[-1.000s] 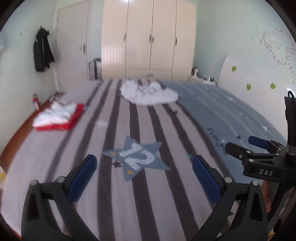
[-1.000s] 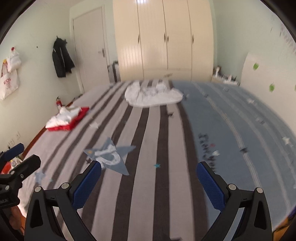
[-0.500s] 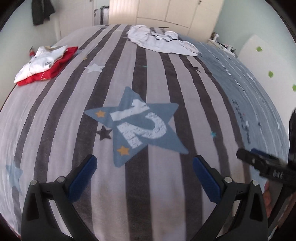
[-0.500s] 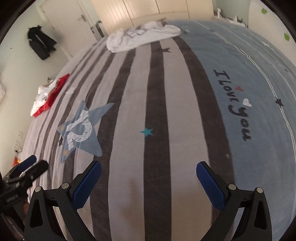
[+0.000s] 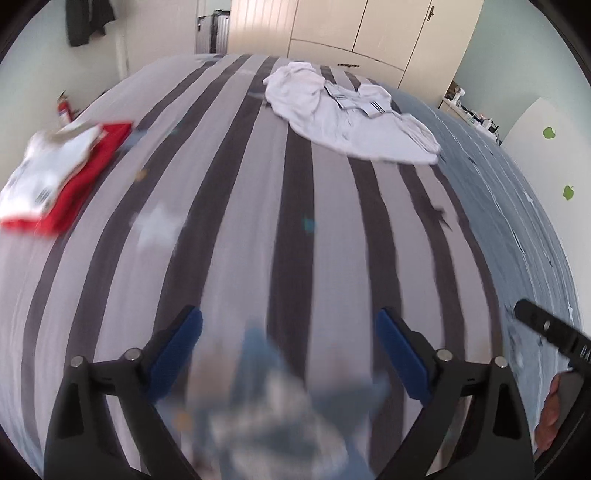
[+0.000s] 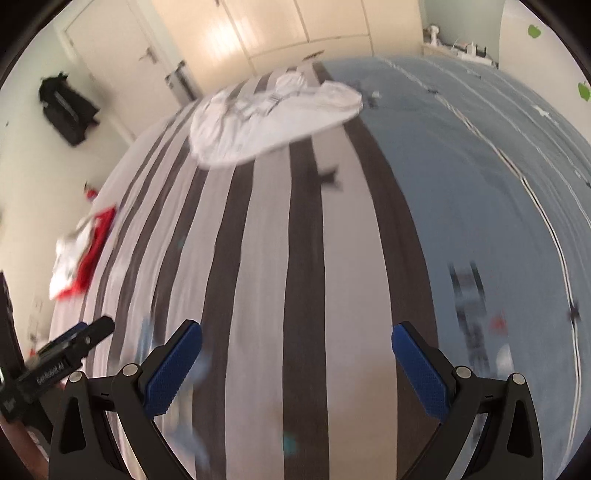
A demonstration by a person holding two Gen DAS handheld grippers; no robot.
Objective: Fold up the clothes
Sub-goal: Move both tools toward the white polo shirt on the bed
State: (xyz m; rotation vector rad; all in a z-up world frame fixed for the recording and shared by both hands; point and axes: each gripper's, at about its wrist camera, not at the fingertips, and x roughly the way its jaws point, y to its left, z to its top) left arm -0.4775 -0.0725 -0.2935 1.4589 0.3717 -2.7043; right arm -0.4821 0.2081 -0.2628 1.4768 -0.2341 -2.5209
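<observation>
Clothes on the striped bed
Crumpled white shirt (image 5: 343,118) lies unfolded at the far end; a folded white-and-red stack (image 5: 55,173) sits at the left edge.

Grey-and-charcoal striped bedspread (image 5: 258,229), white shirt (image 5: 343,122), red-and-white folded clothes (image 5: 59,173), cream wardrobe (image 5: 332,29)

Bed (image 5: 258,206) filled both views, cover striped grey and dark, blue section (image 6: 461,184) along right side with blurred lettering (image 6: 469,295). Cream wardrobe (image 5: 351,33) stood beyond bed's far end. White door (image 6: 110,66) left of wardrobe; dark jacket (image 6: 66,107) hung on wall beside door. Red fire extinguisher (image 5: 63,109) on floor by left wall. Green leaf stickers (image 5: 549,132) on white panel at right. Cluttered small stand (image 5: 465,107) in far right corner.
</observation>
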